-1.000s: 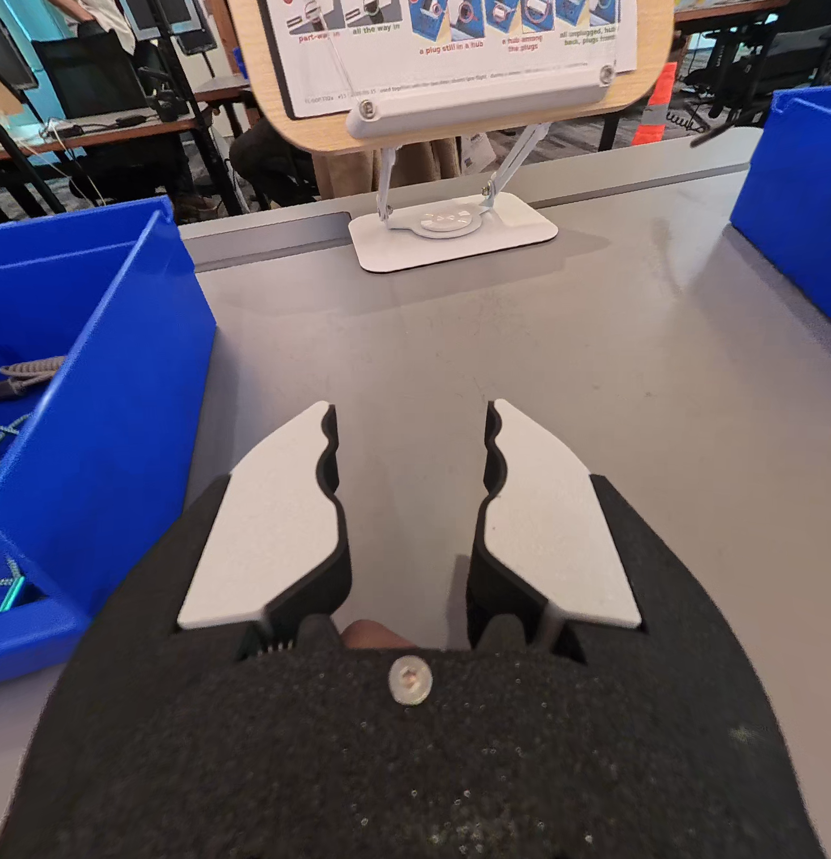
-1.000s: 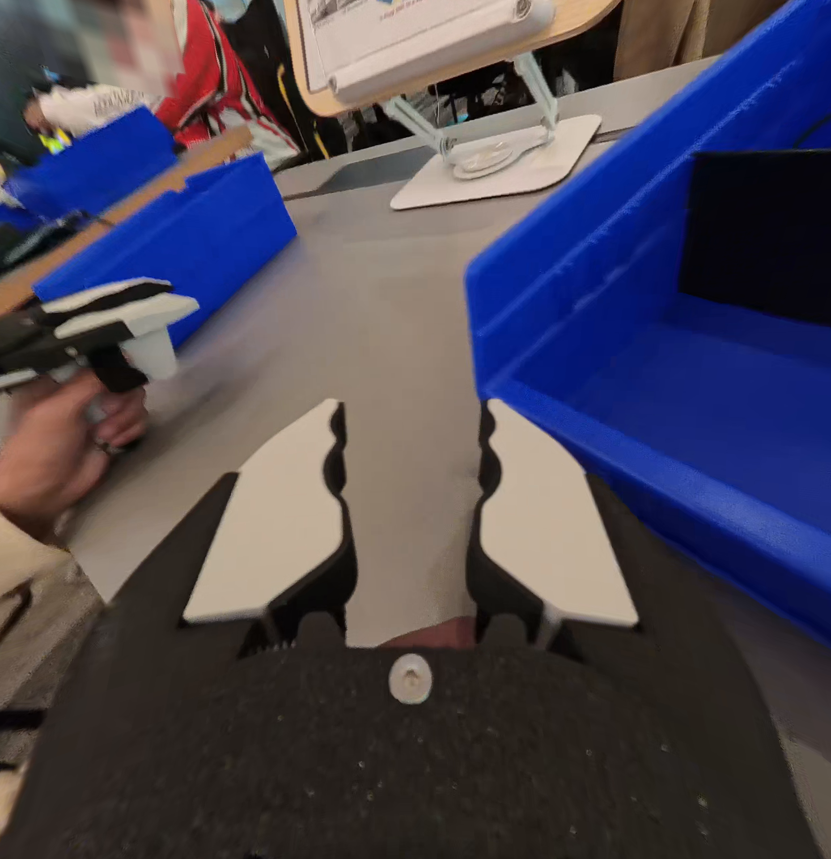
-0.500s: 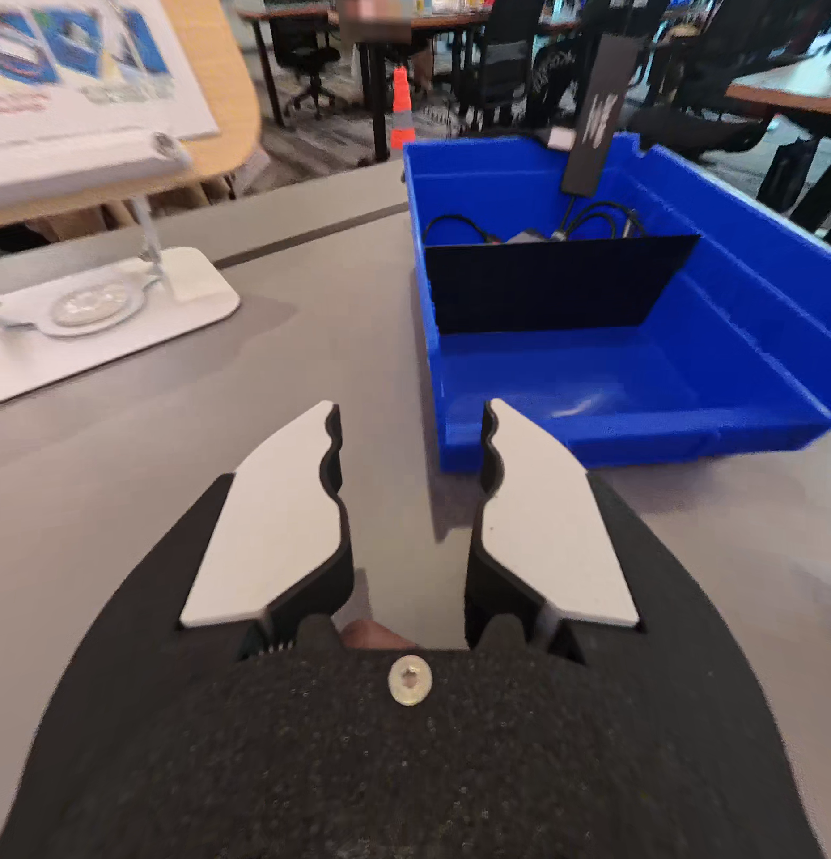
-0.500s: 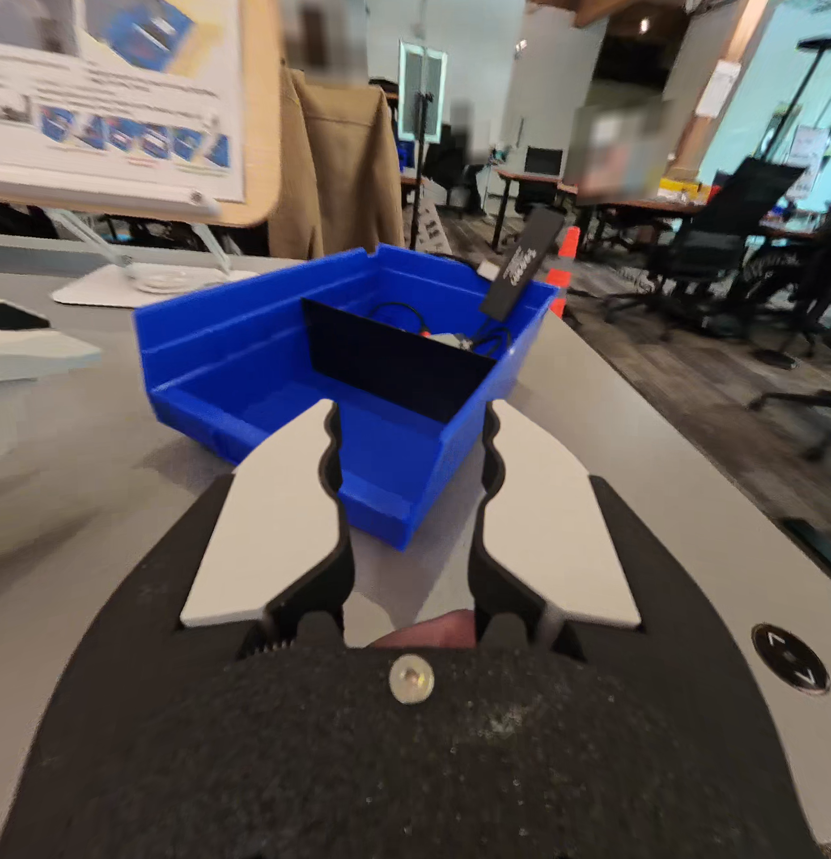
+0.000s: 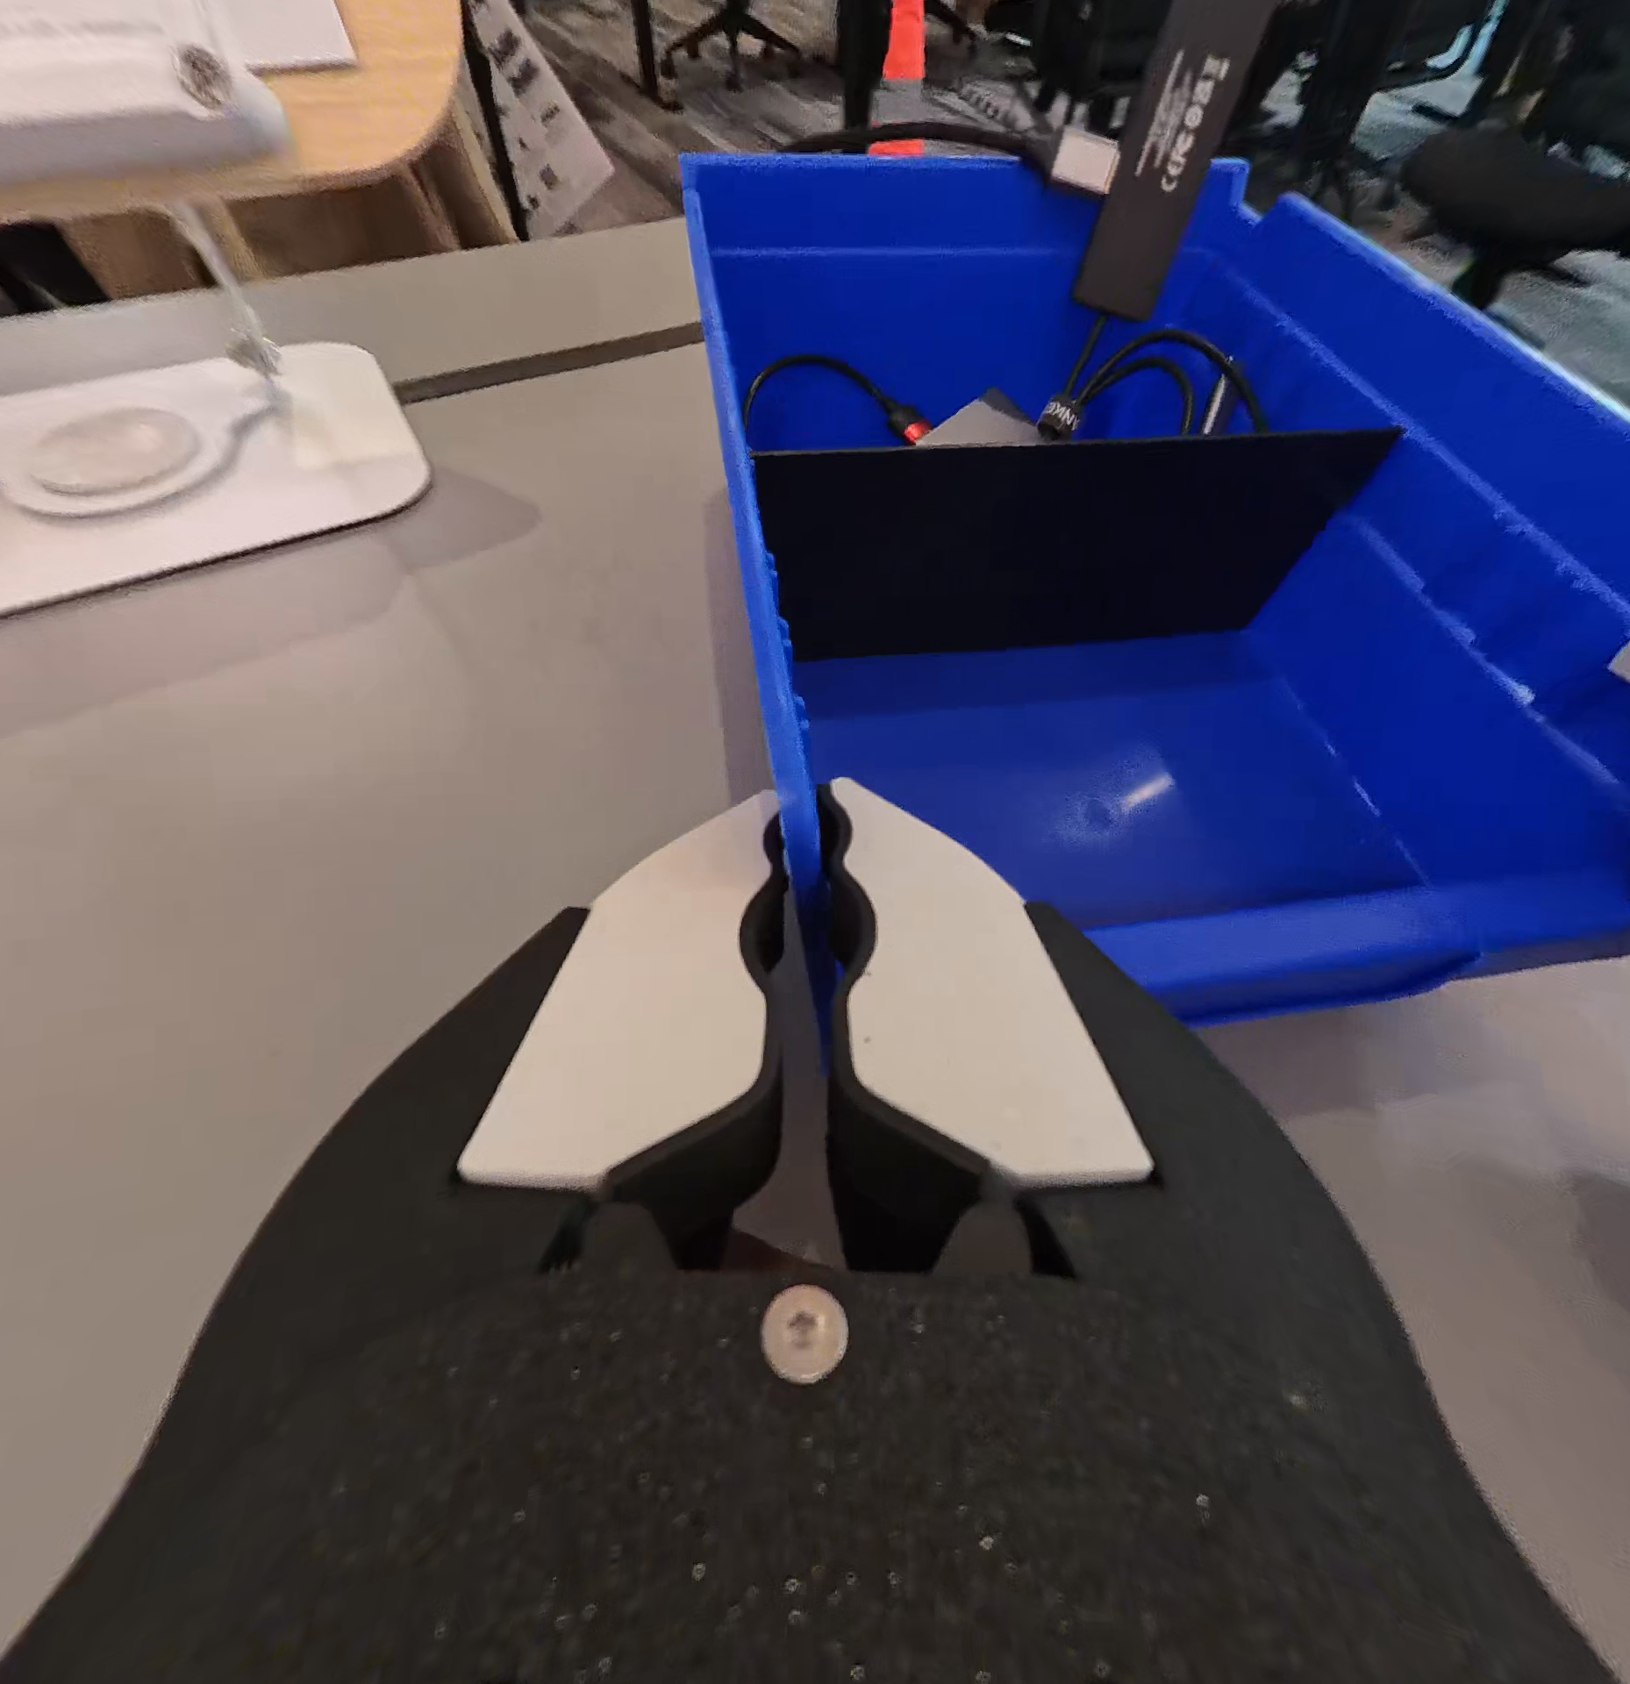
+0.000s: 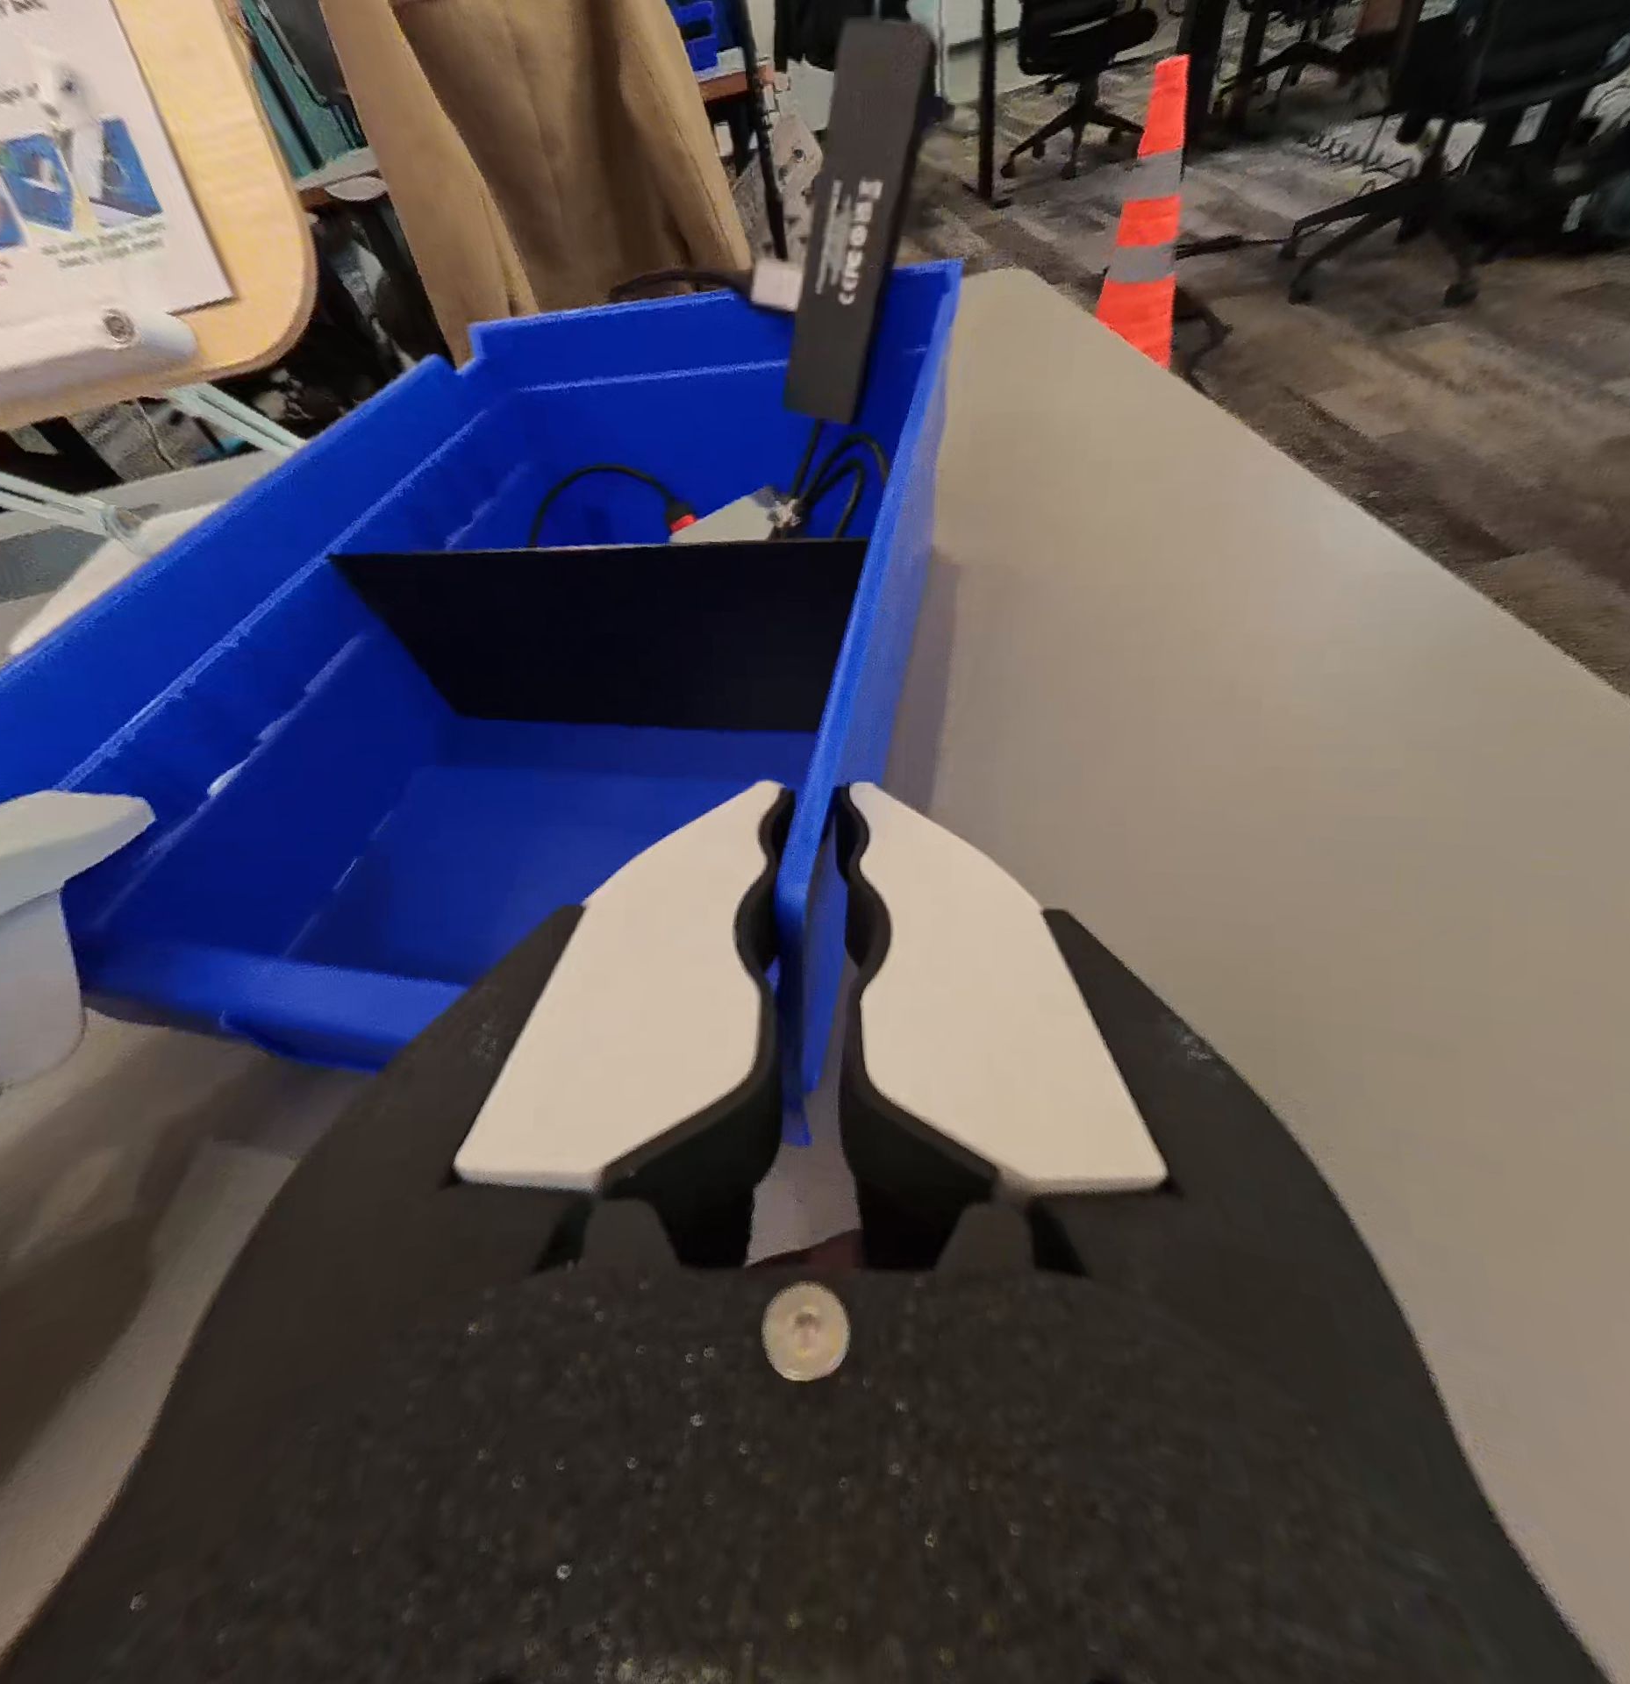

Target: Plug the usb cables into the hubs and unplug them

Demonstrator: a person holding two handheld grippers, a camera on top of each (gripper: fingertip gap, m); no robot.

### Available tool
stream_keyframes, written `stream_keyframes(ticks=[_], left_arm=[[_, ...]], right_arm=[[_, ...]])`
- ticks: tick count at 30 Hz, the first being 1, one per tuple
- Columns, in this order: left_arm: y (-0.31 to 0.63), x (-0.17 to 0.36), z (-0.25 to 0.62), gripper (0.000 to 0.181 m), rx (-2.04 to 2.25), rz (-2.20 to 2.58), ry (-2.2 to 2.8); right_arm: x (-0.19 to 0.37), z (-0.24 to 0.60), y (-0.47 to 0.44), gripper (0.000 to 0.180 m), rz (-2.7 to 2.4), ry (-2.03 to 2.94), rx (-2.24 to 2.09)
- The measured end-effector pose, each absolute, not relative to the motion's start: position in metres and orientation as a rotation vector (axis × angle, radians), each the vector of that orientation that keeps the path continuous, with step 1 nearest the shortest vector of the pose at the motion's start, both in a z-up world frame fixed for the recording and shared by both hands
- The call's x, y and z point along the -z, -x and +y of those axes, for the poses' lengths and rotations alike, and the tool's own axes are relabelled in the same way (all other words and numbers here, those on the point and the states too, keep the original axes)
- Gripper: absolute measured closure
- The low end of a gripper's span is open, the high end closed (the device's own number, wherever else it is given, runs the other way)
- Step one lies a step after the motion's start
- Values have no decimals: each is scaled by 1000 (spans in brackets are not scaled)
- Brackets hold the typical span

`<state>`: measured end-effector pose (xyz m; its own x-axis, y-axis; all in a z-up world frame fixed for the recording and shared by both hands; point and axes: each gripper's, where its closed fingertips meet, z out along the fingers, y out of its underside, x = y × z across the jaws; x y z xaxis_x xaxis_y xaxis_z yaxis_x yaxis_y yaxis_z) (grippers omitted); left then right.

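Both grippers clamp the blue bin's side walls

The left gripper (image 5: pixel 804 802) pinches the blue bin (image 5: pixel 1468 920) at its left wall, the right gripper (image 6: pixel 816 802) its right wall. Hubs (image 5: pixel 1158 155) and cables (image 5: pixel 820 374) lie behind the bin's black divider (image 5: pixel 1048 538); bare table (image 5: pixel 337 820) flanks the bin.

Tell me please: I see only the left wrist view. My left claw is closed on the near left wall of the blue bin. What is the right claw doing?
Observer: The right claw is closed on the opposite side wall of the blue bin, near its front corner.
Operator: Is anything lying on the table outside that wall?
Observer: No. I see nothing on the grey table from that wall out to the table's edge.
Operator: And what is behind the bin on that side?
Observer: A tan coat hangs beyond the bin's rear wall, off the table.
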<state>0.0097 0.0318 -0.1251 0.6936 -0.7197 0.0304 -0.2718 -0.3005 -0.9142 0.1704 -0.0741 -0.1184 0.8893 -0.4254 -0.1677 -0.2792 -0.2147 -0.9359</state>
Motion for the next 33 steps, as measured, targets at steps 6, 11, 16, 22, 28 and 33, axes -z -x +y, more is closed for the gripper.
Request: stream_keyframes(ticks=[6,11,16,22,28,33], left_arm=[[57,107,8,177,418,744,1802],[149,96,5,176,343,646,1819],[233,105,14,176,267,508,1861],[297,127,22,176,258,382,1929],[321,128,36,175,242,301,1934],[314,128,31,157,266,361,1911]], right_arm=[[102,-78,-120,175,451,1798,125],[90,-60,-38,174,306,1807,16],[99,-27,41,174,163,1854,-58],[116,-3,106,172,44,1923,-115],[118,18,132,172,-6,1931,-139],[119,24,128,169,-32,1912,-209]])
